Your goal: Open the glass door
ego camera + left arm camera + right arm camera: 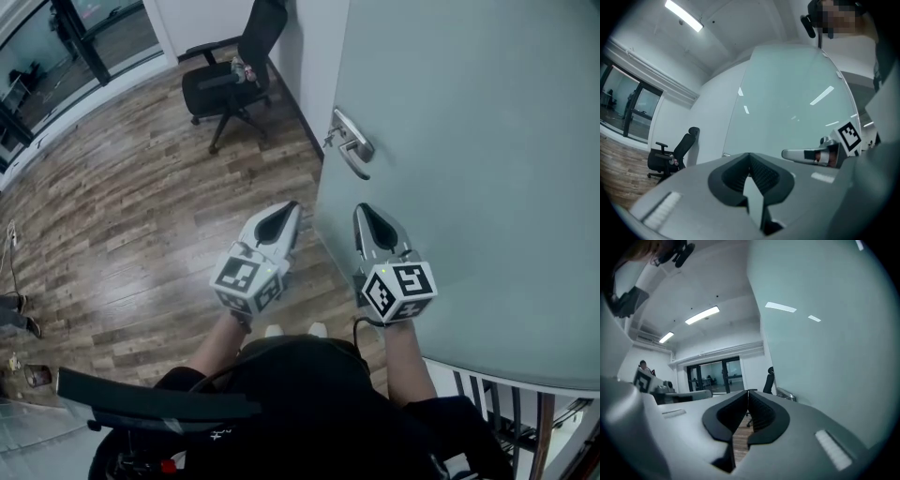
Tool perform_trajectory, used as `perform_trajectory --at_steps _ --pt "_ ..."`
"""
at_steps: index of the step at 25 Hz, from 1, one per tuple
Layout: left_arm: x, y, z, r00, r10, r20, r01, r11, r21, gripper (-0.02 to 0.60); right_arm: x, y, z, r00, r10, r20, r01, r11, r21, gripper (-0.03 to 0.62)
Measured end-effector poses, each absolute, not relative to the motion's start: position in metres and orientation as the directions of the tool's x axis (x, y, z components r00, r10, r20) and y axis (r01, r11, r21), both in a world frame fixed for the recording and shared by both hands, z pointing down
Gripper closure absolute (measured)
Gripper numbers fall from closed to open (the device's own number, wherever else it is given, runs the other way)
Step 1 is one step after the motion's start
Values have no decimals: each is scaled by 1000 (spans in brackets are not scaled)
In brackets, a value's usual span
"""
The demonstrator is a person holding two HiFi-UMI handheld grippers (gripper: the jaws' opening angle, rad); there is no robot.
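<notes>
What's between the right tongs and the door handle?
Nothing but bare frosted glass door. In the head view, the shut right tongs sit below the handle, not touching it.

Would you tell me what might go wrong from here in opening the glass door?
1. Both the left tool and the right tool are shut and empty, short of the lever handle; a shut tool may slip off the smooth lever.
2. The left tool sits close beside the edge of the glass door; a swinging door could knock it.
3. The office chair stands beyond the door by the wall; a wide swing might hit it.
</notes>
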State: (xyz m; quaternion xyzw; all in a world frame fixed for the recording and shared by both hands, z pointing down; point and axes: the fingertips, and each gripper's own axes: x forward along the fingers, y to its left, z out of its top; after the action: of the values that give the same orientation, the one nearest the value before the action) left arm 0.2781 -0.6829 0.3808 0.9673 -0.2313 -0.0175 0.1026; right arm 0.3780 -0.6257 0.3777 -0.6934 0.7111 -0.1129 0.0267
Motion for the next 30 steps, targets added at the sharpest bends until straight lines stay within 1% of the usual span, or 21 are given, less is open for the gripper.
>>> perform_trajectory --at_steps 4,16,30 --pt "275 -678 377 882 -472 -1 -460 -859 224 580 365 -605 362 -63 -996 64 -972 46 -231 591" --pt "258 -672 372 858 -514 -12 -500 -839 212 580 362 -584 364 -42 -995 93 -978 22 -206 592" --pt "254 -667 367 862 -507 -21 -493 -846 202 581 358 -580 363 -30 -993 115 -981 7 -194 592"
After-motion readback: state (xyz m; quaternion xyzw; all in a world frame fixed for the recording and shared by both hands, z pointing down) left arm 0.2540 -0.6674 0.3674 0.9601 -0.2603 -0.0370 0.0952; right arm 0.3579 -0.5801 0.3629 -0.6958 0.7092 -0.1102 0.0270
